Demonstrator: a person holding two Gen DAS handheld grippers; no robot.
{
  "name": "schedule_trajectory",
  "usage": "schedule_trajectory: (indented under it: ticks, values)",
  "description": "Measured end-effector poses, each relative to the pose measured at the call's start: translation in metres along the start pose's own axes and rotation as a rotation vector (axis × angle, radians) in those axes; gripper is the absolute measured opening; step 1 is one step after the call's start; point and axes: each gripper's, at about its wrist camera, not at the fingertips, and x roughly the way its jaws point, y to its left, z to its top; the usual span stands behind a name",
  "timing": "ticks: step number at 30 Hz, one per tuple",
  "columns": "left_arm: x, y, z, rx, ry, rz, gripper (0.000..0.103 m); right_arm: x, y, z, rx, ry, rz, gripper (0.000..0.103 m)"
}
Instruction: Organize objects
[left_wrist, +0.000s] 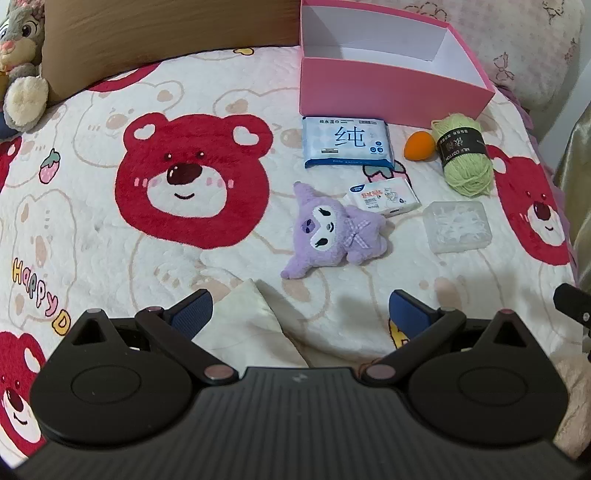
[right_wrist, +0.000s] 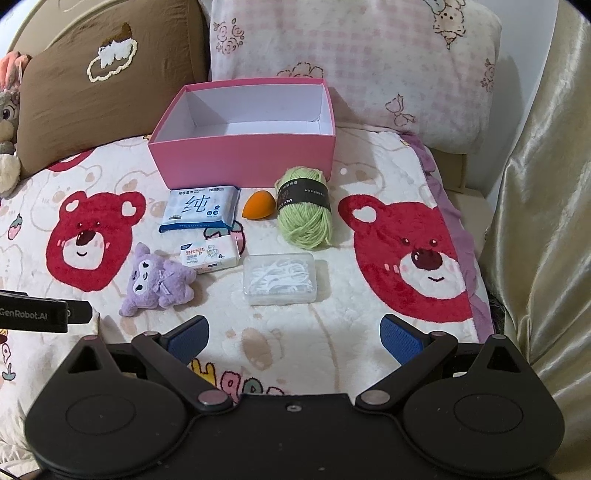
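Left gripper: jaws spread wide, nothing between the blue pads, hovering over the bear-print blanket. Cream cloth just ahead of the left pad, lower part hidden behind the gripper body. Right gripper: also spread wide, gripping nothing, low over the same blanket. Only a black edge of the other tool visible at frame left in the right view, label cut off.

Ahead, all loose on the blanket: purple plush lying on its side, touching a small white tissue pack. Clear plastic box of white floss picks just right of that; contents blurred in the left view. Further back: blue wet-wipe pack, orange makeup sponge, green yarn skein with dark band, small print unreadable. Yarn near or touching the pink box front wall, cannot tell which. Box open, white inside, no items seen in it; near inner floor hidden by the front wall.

Behind: brown pillow, pink floral pillow, grey plush rabbit cut off at frame edge.
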Motion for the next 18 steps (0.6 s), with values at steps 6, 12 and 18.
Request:
schedule_trajectory:
  ticks: [6,12,18]
  values:
    - [-0.0009,-0.0004,0.0003,-0.003,-0.002,-0.001,0.103,0.0012,0.0007,-0.0005,-0.002,0.001,-0.004,0.101]
    - [-0.005,0.0007,0.0011,-0.006,-0.009,0.001,0.103,0.0009,0.0005,-0.0006,0.002,-0.002,-0.005,0.101]
    - [-0.0075,0.0001,0.0002,-0.001,-0.014,0.0,0.103,-0.0021,-0.0011,-0.0026,0.001,-0.009,-0.004,0.101]
